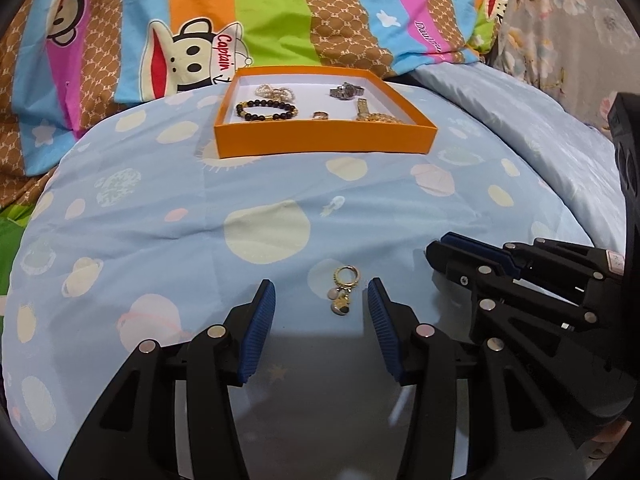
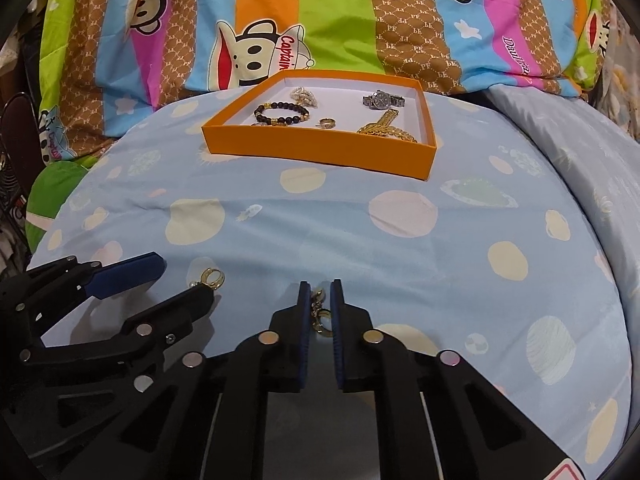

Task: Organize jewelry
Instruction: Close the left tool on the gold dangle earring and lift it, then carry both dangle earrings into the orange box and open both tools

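1. We find the left gripper (image 1: 322, 292) with its fingers spread wide, resting low over the pale blue bedspread (image 1: 160, 208).
2. Between those blue pads (image 1: 258, 330) lies a gold earring (image 1: 341, 290), a hoop with small dangling charms, flat on the cloth and touching neither pad.
3. We find the right gripper (image 2: 321, 292) with its fingers drawn narrow around a second gold earring (image 2: 320, 312). The pads sit close on either side of it; whether they actually pinch the piece or merely flank it we cannot tell from this angle.
4. In the left wrist view the right gripper (image 1: 472, 260) appears just to the right of the left one, fingers nearly together.
5. An orange tray (image 1: 324, 144) sits farther back on the bedspread, well apart from both grippers.
6. Inside the tray we note a black bead bracelet (image 1: 266, 110), a pearl piece (image 1: 274, 90) behind it, a silver watch (image 1: 346, 91), a gold ring (image 1: 321, 115) and a gold chain bracelet (image 1: 376, 114).
7. A striped cartoon monkey pillow (image 1: 200, 40) lies behind the tray.
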Tool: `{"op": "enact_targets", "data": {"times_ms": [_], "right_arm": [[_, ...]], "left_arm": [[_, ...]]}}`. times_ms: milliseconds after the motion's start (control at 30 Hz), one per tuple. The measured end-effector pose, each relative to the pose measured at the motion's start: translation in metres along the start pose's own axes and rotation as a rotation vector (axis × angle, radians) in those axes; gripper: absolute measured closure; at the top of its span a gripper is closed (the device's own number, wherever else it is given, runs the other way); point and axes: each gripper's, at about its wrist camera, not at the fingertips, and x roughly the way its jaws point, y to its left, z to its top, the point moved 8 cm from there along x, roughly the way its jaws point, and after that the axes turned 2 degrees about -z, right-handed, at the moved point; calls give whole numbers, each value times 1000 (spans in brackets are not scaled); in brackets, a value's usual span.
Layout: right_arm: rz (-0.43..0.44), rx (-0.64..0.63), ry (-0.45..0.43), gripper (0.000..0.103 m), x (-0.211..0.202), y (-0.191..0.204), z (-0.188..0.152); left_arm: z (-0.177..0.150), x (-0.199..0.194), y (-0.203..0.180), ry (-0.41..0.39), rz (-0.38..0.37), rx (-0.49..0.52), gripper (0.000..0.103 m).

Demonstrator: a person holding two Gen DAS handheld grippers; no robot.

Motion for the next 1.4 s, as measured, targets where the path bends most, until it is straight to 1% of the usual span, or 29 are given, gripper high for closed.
{"op": "enact_targets", "data": {"times_ms": [267, 300, 333, 400, 467, 967, 1200, 1300, 1400], "right_arm": [[1, 59, -11, 98, -5, -14, -1], [2, 60, -11, 98, -5, -14, -1], [3, 61, -12, 98, -5, -14, -1], [3, 61, -12, 98, -5, -15, -1], [4, 63, -12, 98, -5, -15, -1], [12, 71, -27, 98, -11, -15, 2], [29, 79, -56, 98, -18, -15, 6], [39, 85, -82, 98, -29, -17, 14], [27, 64, -106, 98, -38, -20, 32]], "left_arm": [[4, 7, -7, 9, 4, 14, 58], [5, 7, -9, 8, 1, 14, 63], [5, 8, -10, 7, 0, 17, 70], [6, 9, -13, 7, -3, 23, 76], [6, 10, -15, 7, -10, 27, 90], [7, 5, -15, -9, -22, 20, 91], [10, 0, -10, -19, -12, 20, 91], [17, -8, -4, -34, -5, 20, 90], [37, -17, 6, -67, 14, 31, 90]]}}
